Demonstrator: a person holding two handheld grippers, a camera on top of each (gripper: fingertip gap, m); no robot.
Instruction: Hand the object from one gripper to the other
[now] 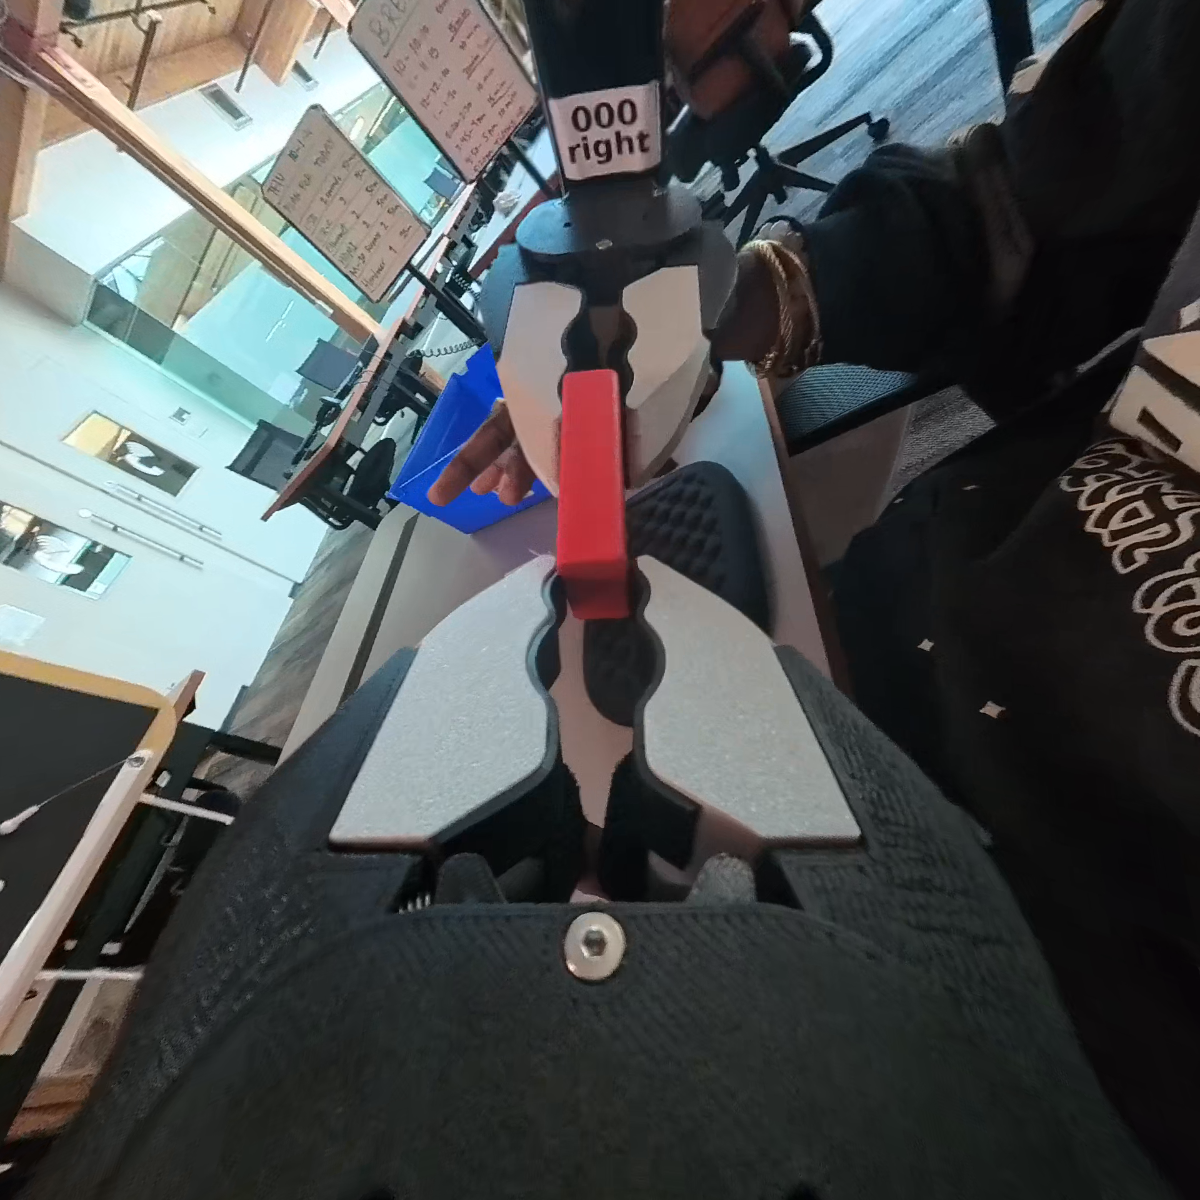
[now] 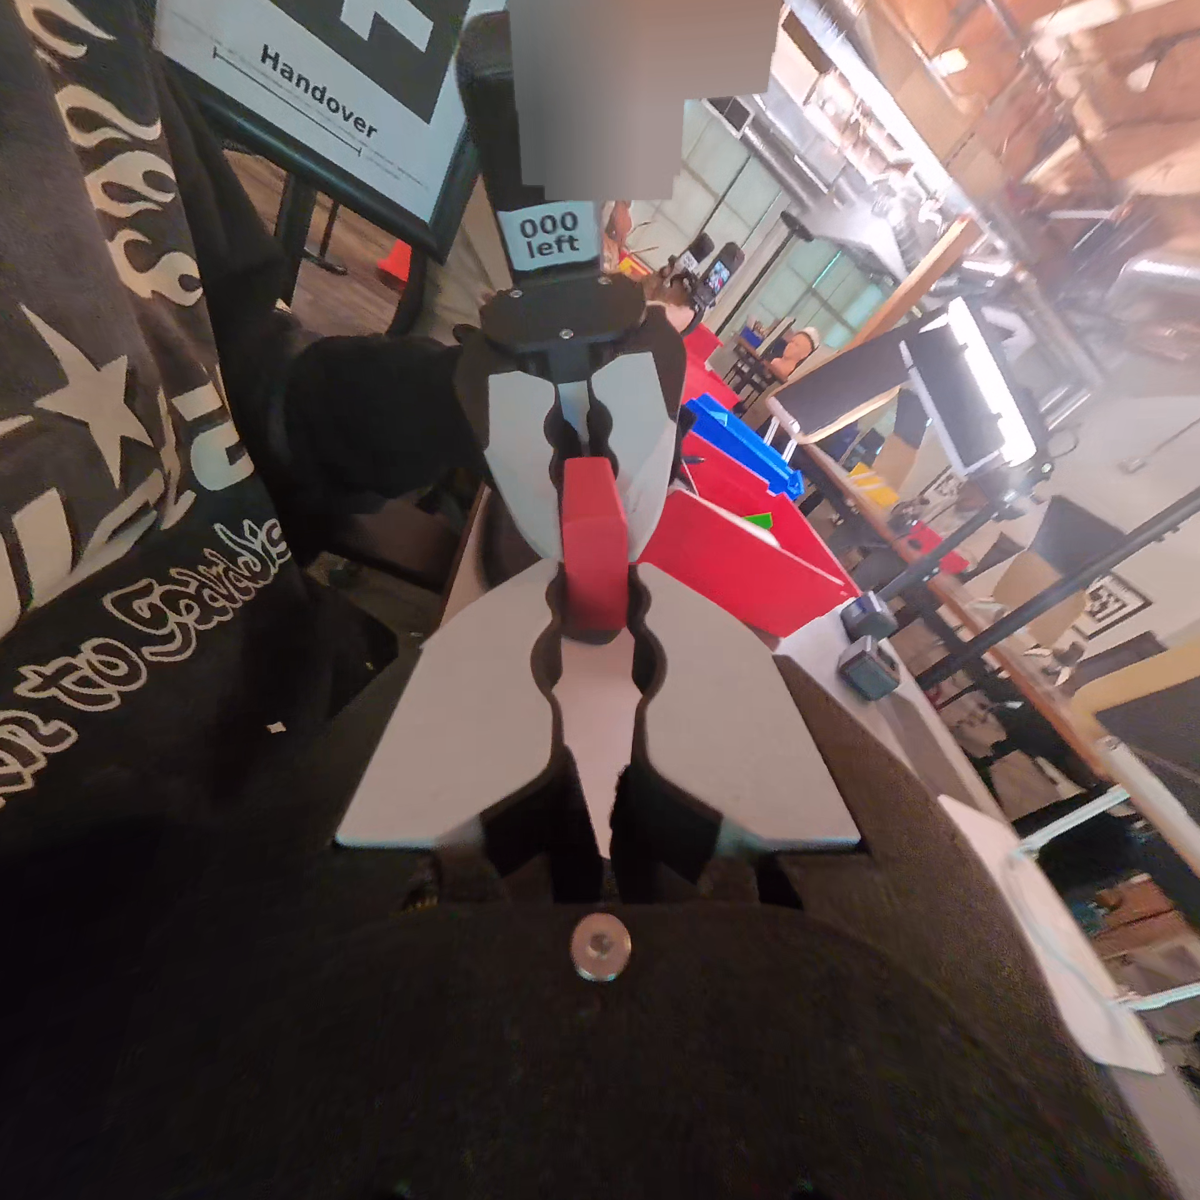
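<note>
Red was the colour at the centre of it all: the red block [image 1: 592,493] was held in mid-air between the two tools, well above the pale surface [image 1: 740,422], with one end seated in each. In the left wrist view the left hand-held gripper [image 1: 594,600] was seen pinching the near end of the block between its tips, while the right hand-held gripper [image 1: 594,396], facing it from across, was clamped on the far end. The same picture was given back from the other side, where the right hand-held gripper [image 2: 594,607] was pressed onto its end and the left hand-held gripper [image 2: 587,500] was closed on the opposite one. Both grips looked engaged, so the handover was judged to be at its shared-hold point. Which side was giving could not be told. For a clean finish, the receiving grip was best confirmed firm before anything was let go; the releasing jaws were best spread fully and drawn straight back along the block's length, so that no twist was put into it. A blue bin [image 1: 454,448] and a red bin [image 2: 734,558] lay beyond, uninvolved.
</note>
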